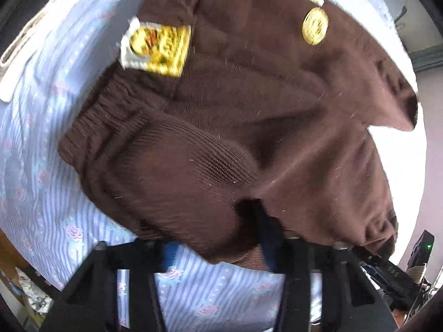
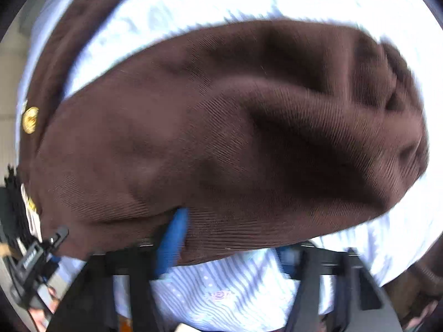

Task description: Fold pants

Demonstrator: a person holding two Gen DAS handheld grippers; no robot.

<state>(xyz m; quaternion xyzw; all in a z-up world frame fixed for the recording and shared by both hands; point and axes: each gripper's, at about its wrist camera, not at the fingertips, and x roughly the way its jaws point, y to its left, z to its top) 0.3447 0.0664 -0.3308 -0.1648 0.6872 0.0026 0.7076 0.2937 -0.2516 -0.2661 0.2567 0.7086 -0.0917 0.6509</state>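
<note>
Brown corduroy pants (image 1: pixel 227 127) bunched on blue striped floral bedsheet (image 1: pixel 41 166). Yellow paper tag (image 1: pixel 156 48) and gold round tag (image 1: pixel 315 26) attached near elastic waistband (image 1: pixel 102 116). Left gripper (image 1: pixel 221 238) clamped on pants fabric fold. Right gripper (image 2: pixel 229 238) clamped on pants (image 2: pixel 235 127); blue finger pad (image 2: pixel 173 238) pressed into cloth.
</note>
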